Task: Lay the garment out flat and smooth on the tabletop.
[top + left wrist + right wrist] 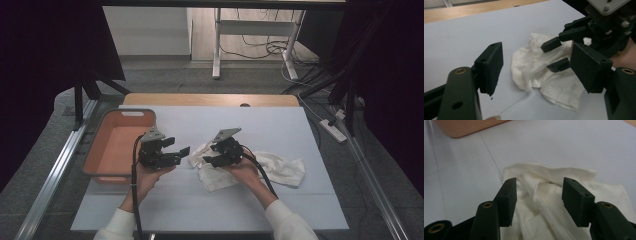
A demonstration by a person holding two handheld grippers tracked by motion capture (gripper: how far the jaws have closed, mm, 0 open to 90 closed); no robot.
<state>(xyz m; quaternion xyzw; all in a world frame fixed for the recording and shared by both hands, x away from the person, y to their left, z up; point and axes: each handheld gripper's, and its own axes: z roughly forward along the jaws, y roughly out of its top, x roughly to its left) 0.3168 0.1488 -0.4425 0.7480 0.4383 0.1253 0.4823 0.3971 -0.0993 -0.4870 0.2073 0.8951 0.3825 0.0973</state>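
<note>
Cloth [250,167] lies crumpled at table [280,125] centre, approx 3 o'clock of the tub [100,150]. R claw [214,155] gapes wide over its bunched edge; L claw [181,154] gapes wide too, holding nothing. Risk: R jaws pinch several folds, cloth lifts as a wad.

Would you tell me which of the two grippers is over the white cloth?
The right gripper: its open jaws straddle the white cloth's bunched end, while the left gripper hangs beside it.

We note a cream-white cloth [250,167], plain and unpatterned, on a pale blue-grey table cover [280,130]. At nine o'clock of it sits an orange bin [117,142] with a grey rim. Both grippers' jaws are matte black.
</note>
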